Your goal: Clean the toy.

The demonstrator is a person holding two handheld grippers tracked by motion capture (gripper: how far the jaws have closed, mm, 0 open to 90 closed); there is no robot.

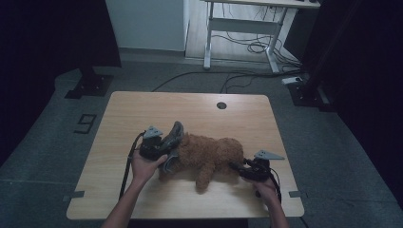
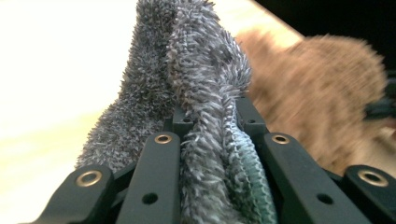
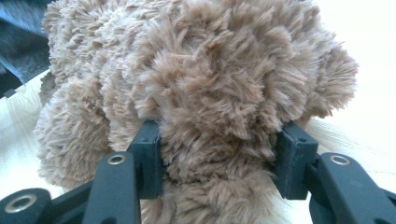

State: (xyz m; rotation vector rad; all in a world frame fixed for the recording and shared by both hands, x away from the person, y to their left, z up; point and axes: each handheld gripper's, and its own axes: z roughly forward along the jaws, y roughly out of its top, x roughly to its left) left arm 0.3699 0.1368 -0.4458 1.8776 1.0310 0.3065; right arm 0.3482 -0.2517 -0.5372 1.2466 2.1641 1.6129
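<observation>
Brown plush toy smears into blur in the left gripper view, its right side cut off by the frame. Grey fuzzy cloth hides the pads there. The toy's face can't be made out.

A light wooden table stands on grey carpet, with a white-framed desk behind and cables beneath.
</observation>
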